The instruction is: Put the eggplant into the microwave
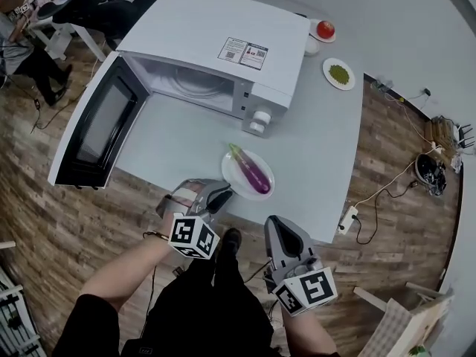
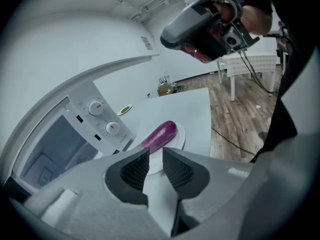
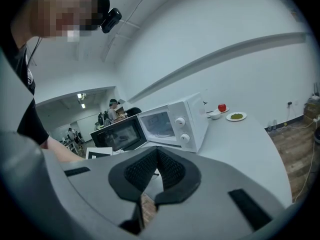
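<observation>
Eggplant (image 1: 251,173) diagonal on plate (image 1: 238,182), stem toward microwave (image 1: 216,28) | left gripper (image 2: 155,152) parted | right gripper (image 3: 156,152) closed

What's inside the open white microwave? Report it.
The white microwave shows only its round glass turntable, with nothing on it. Its roof covers the cavity's back from the head view.

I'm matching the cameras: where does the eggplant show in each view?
Head view: eggplant on the white plate, near centre.
Left gripper view: eggplant just below centre.
Right gripper view: not in it.
Shared landmark: the microwave, two knobs visible in all three.
</observation>
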Tool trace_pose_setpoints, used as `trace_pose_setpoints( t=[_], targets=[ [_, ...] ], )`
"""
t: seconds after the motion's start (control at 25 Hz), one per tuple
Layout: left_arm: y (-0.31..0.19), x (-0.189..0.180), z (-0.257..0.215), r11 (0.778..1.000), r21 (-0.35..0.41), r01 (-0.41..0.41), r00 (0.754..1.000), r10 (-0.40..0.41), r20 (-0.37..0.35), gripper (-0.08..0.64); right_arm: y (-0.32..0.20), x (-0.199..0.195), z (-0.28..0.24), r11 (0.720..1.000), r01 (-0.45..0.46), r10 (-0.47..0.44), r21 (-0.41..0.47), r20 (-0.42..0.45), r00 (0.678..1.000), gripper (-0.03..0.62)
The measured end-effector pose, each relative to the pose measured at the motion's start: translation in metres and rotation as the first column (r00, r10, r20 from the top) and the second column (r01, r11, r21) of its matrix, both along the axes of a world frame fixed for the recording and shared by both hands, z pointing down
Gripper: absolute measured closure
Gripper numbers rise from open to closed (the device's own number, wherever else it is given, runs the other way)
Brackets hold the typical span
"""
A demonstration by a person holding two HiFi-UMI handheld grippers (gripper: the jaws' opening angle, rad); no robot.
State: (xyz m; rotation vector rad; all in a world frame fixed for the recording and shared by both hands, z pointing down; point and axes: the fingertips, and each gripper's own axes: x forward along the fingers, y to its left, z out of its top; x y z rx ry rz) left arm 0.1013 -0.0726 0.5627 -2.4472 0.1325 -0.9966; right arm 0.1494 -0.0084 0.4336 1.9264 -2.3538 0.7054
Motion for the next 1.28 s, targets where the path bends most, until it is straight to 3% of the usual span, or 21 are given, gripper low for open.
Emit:
trace_pose_setpoints(
  t=[0.2, 0.56, 0.8, 1.28],
  targets=[
    [0.007, 0.004, 0.03, 0.99, 0.093, -0.104, 0.99, 0.094, 0.104, 0.449, 0.0, 0.003, 0.01, 1.0, -0.008, 0.008, -0.013, -0.001, 1.0, 0.581],
    [0.002, 0.009, 0.062, 0.933, 0.263, -0.248, 0.951, 0.182, 0.25, 0.446, 0.007, 0.008, 0.026, 0.999, -0.034, 0.034, -0.038, 0.007, 0.999, 0.581],
    [0.015, 0.006, 0.081, 0.92, 0.212, -0.329, 0.908, 0.247, 0.338, 0.433, 0.01, 0.01, 0.03, 0.998, -0.045, 0.045, -0.041, 0.009, 0.999, 0.581],
    [0.011, 0.013, 0.088, 0.898, 0.259, -0.355, 0.901, 0.255, 0.351, 0.433, 0.016, 0.011, 0.031, 0.997, -0.057, 0.057, -0.046, 0.01, 0.998, 0.581]
  ],
)
